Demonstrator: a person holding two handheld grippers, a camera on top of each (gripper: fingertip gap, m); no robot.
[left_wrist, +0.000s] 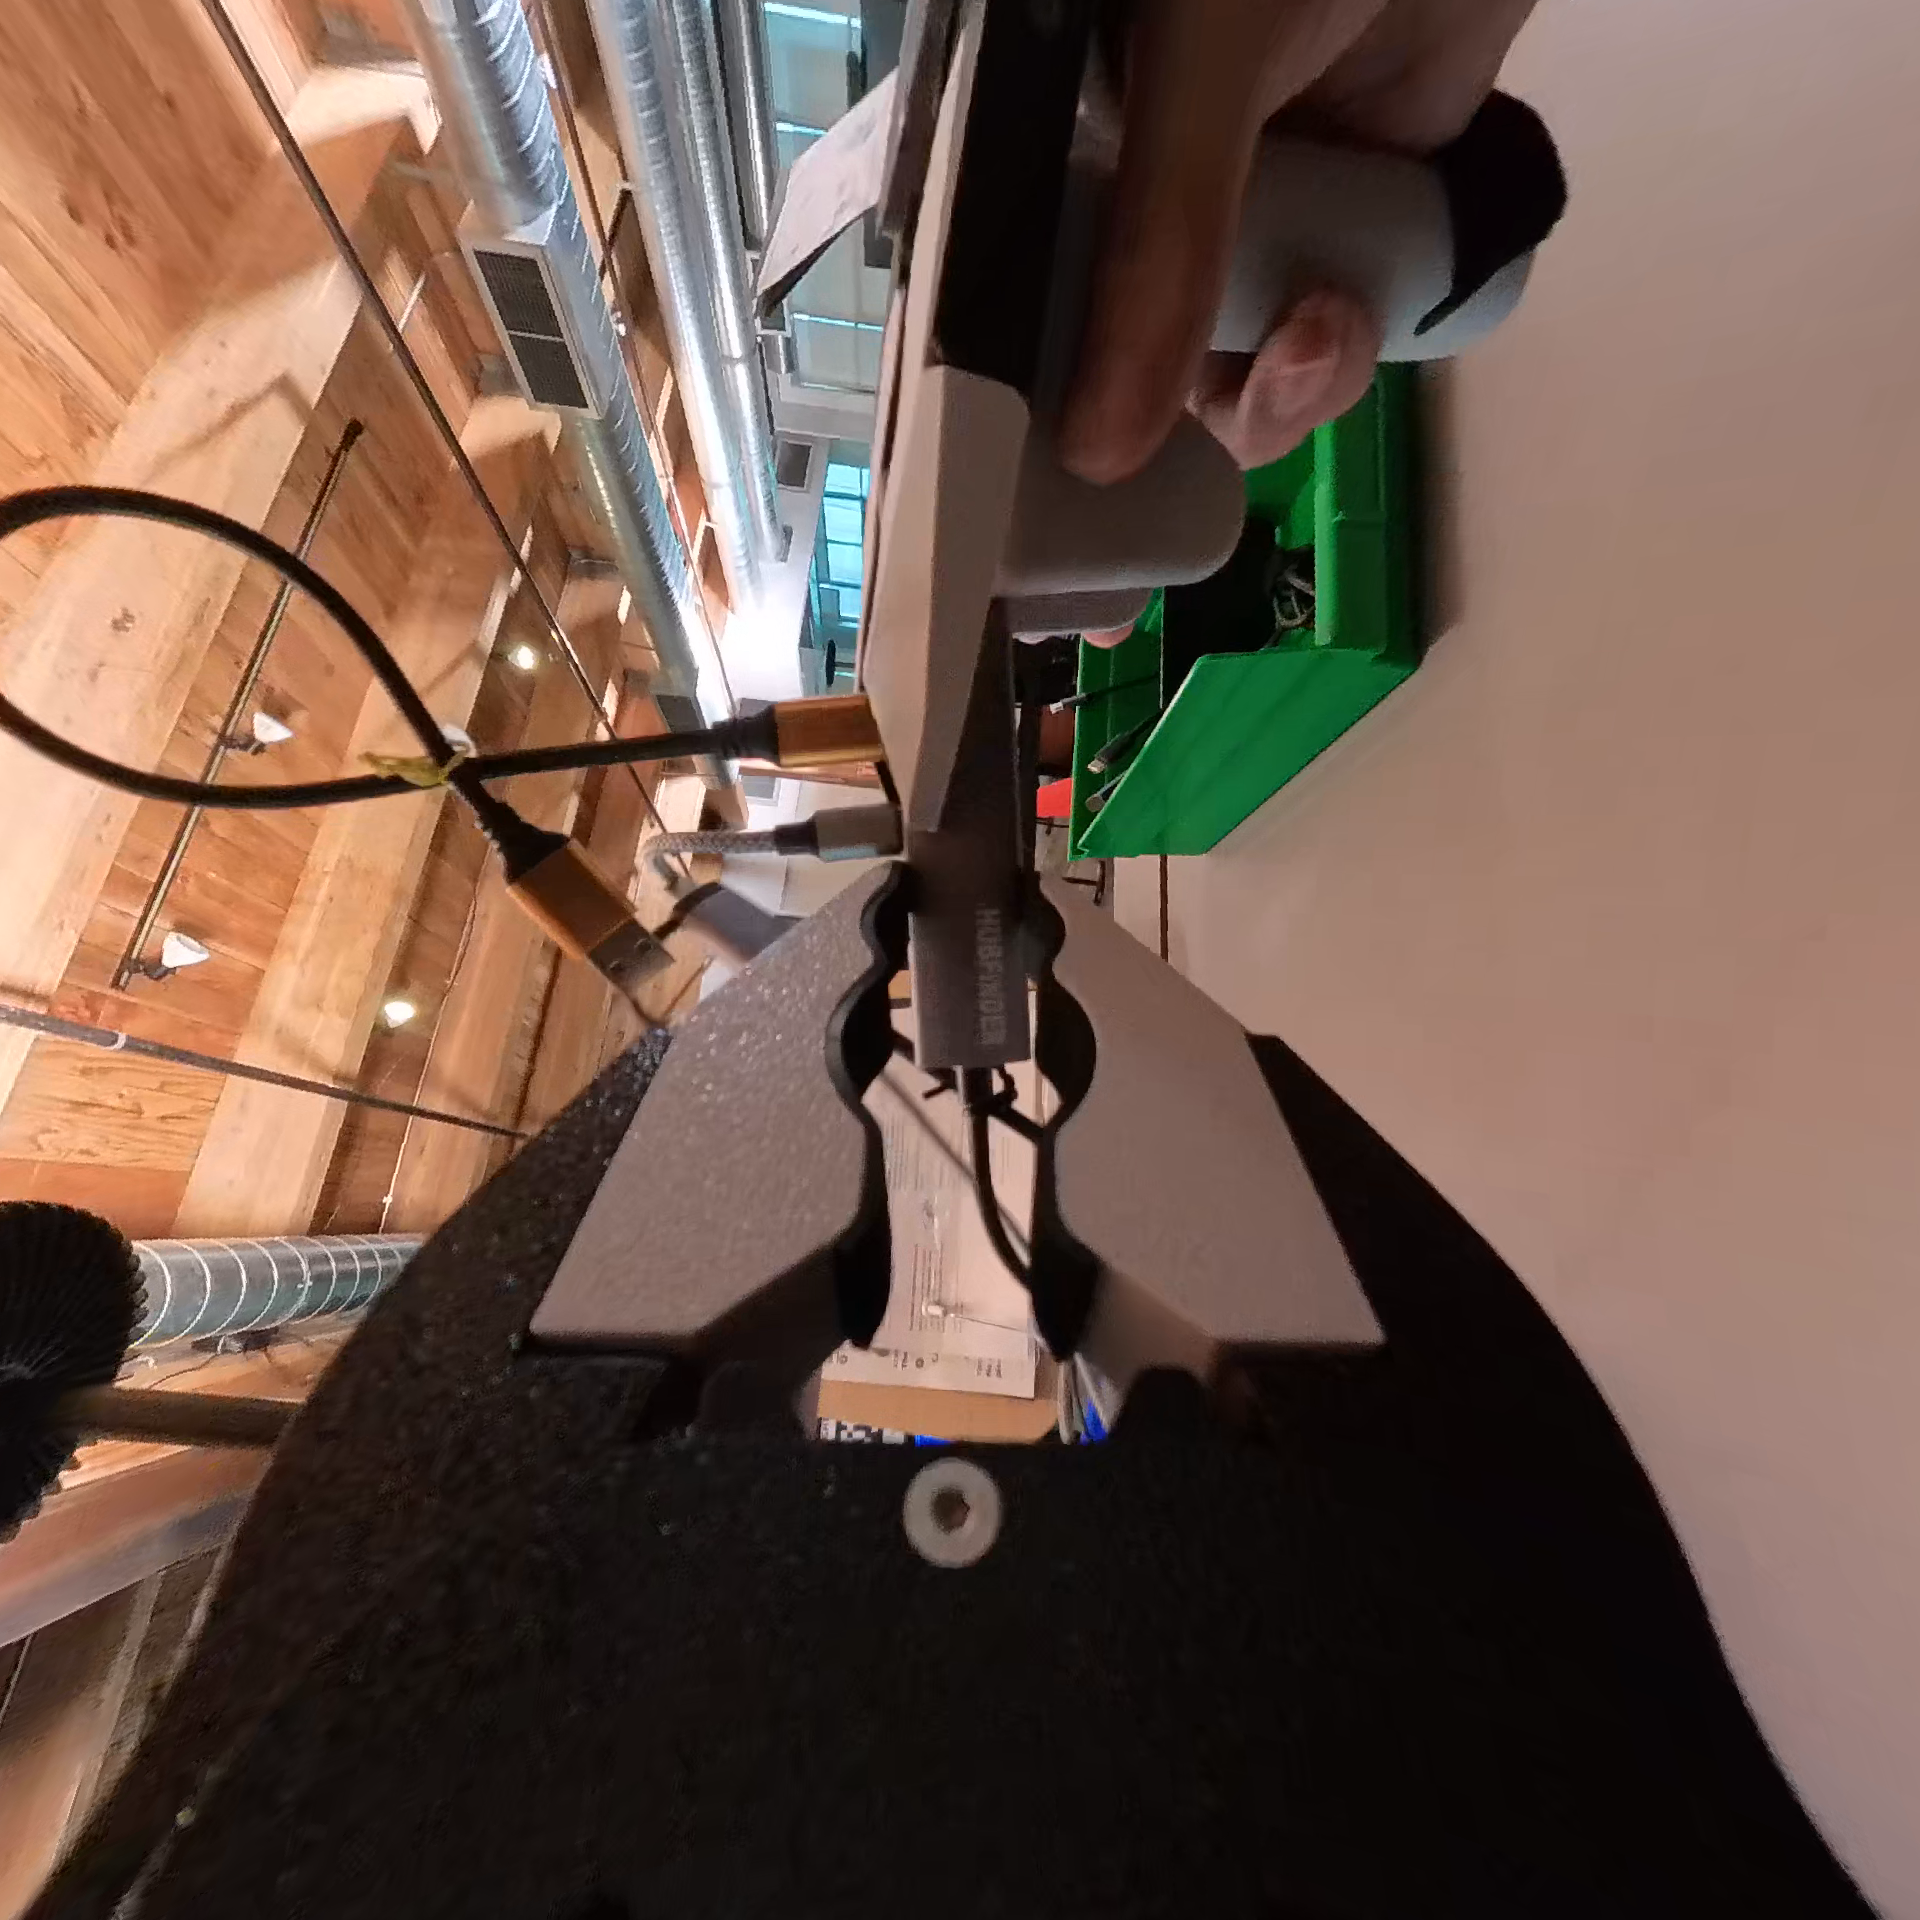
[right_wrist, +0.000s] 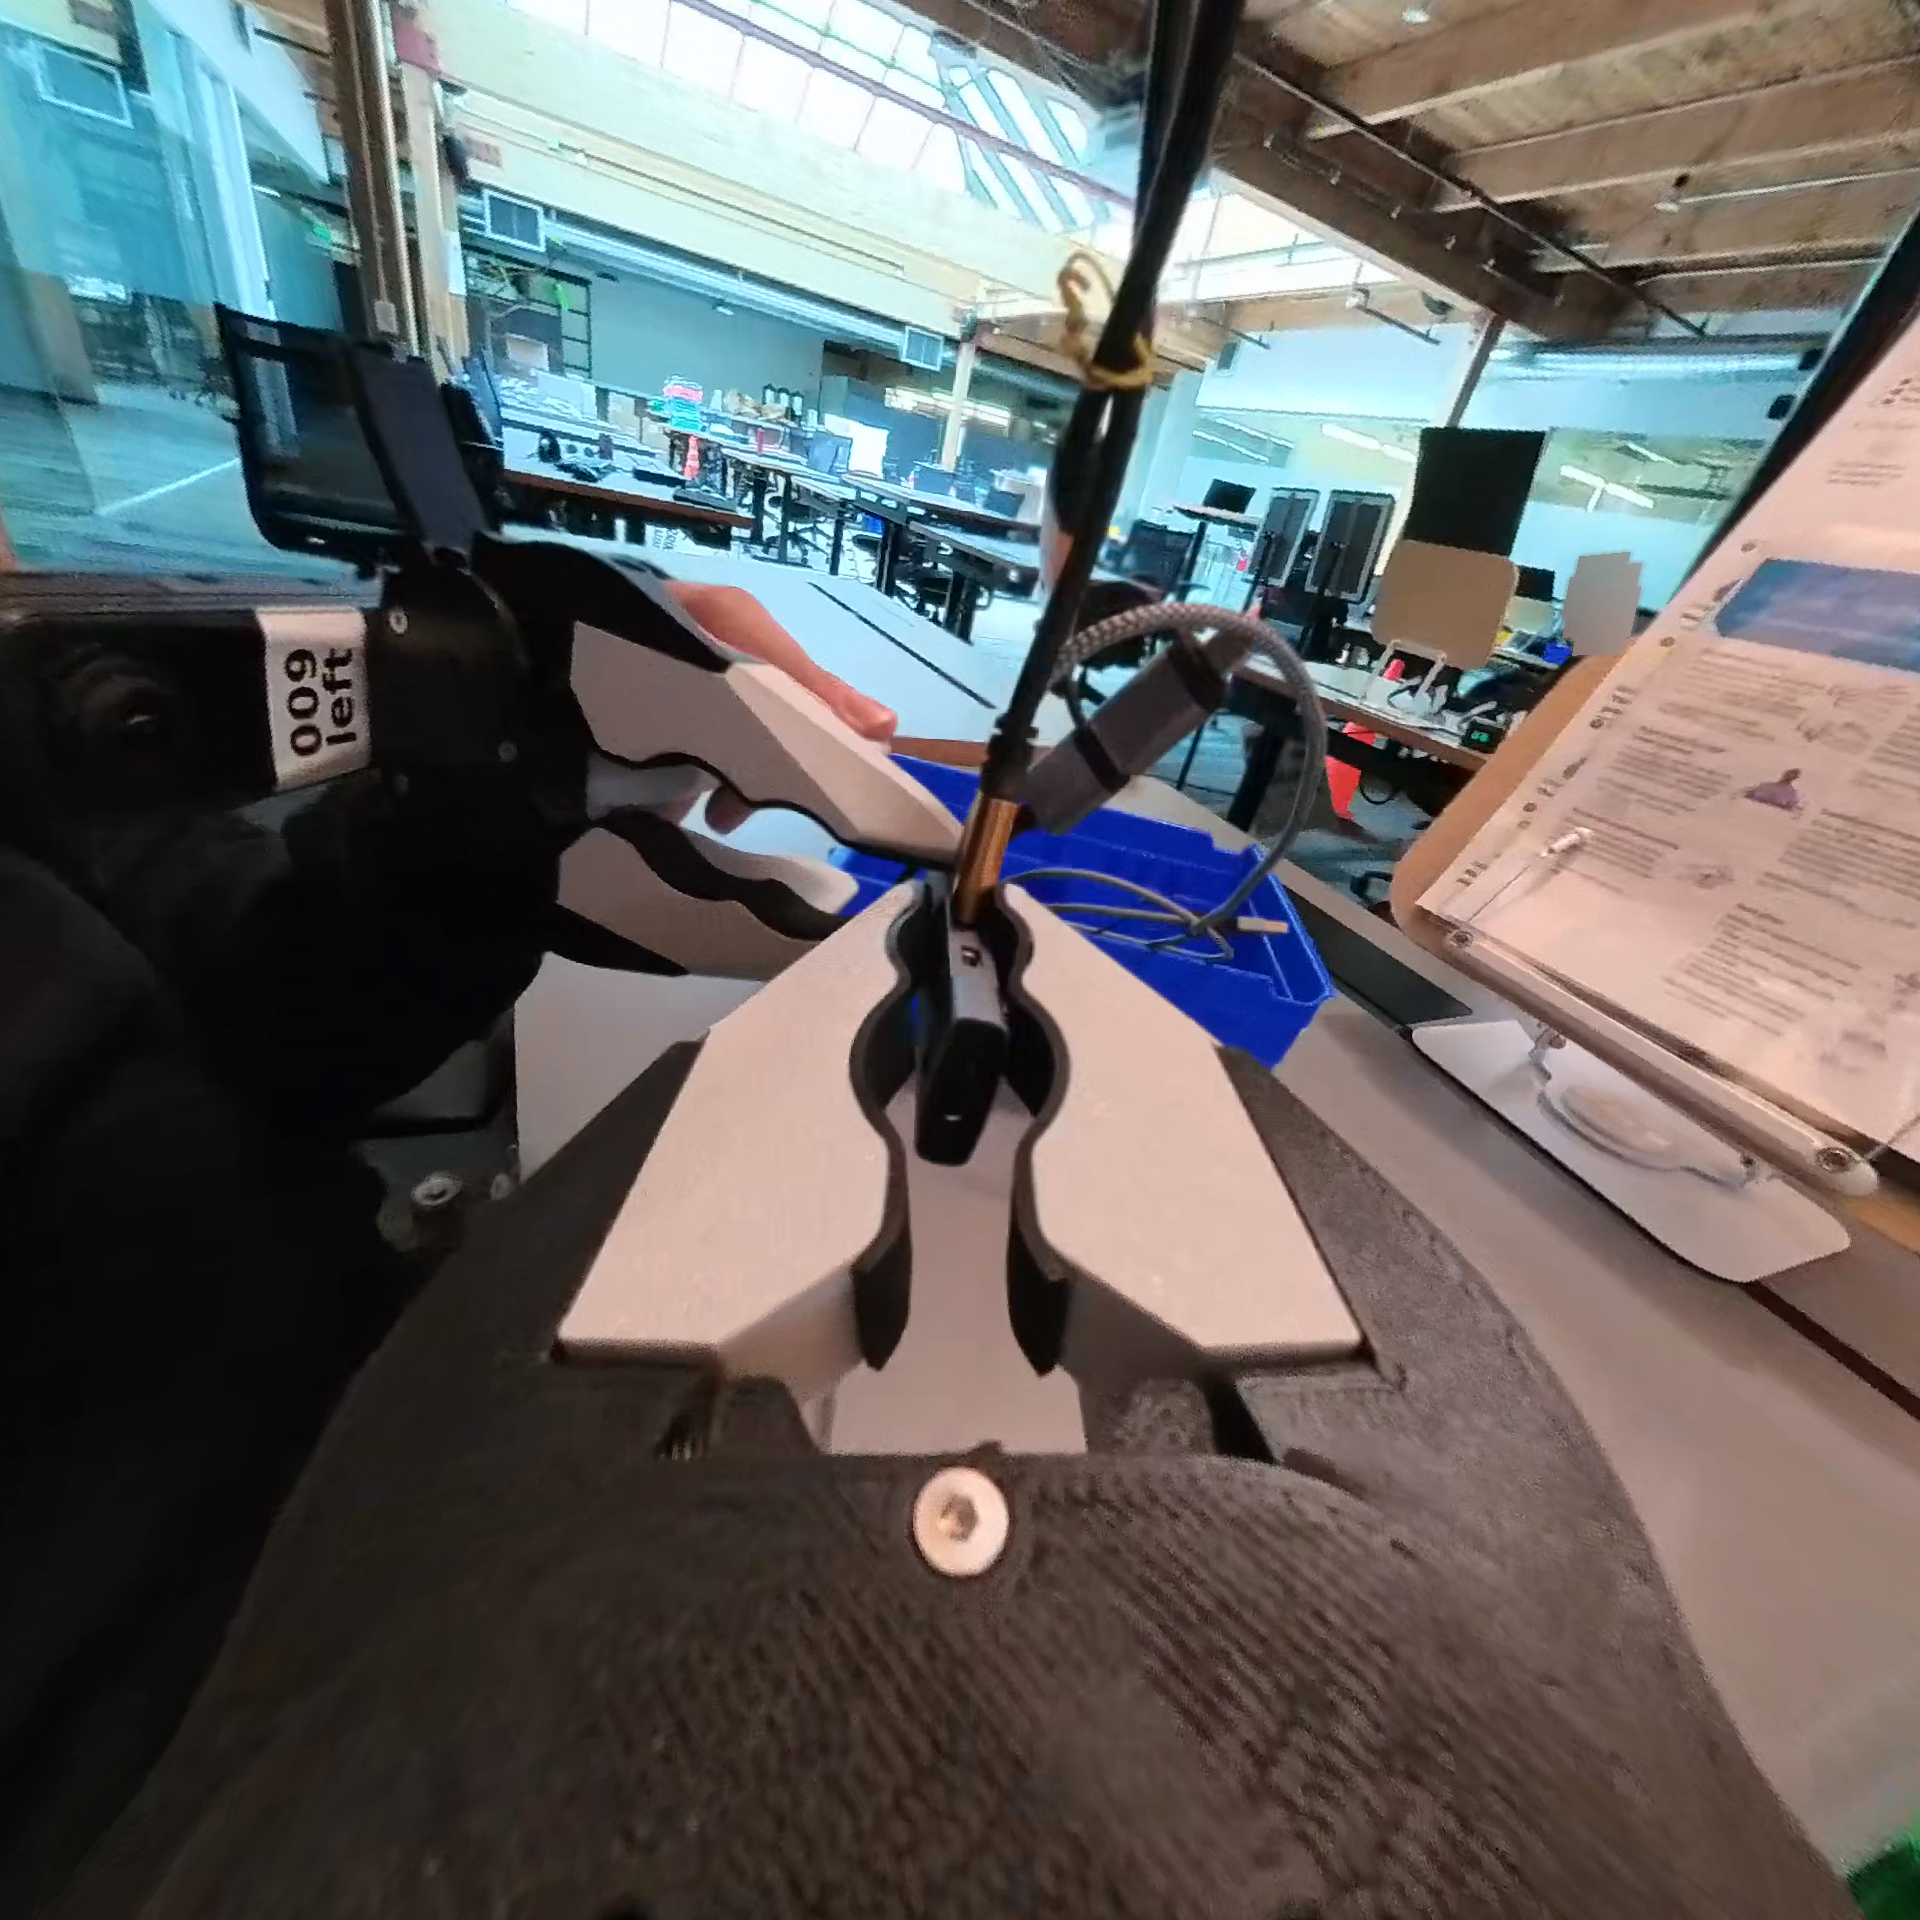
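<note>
1. While both tools are up off the desk (left_wrist: 1610, 935), the left gripper (left_wrist: 971, 920) has its jaws squeezed almost together, pinching the cable end of a slim dark grey hub (left_wrist: 971, 997).
2. The right gripper (right_wrist: 961, 914) is narrowed the same way, jaws clamped on that same hub from the other end.
3. A gold plug (left_wrist: 821, 732) on a black cable sits in the hub's side, with a grey braided plug (left_wrist: 847, 831) just beside it.
4. The hub hangs in mid-air between the two. A green bin (left_wrist: 1247, 748) and a blue bin (right_wrist: 1143, 935) sit on the desk behind.

matt grey hub (left_wrist: 971, 987), glossy green plastic bin (left_wrist: 1247, 727)
</note>
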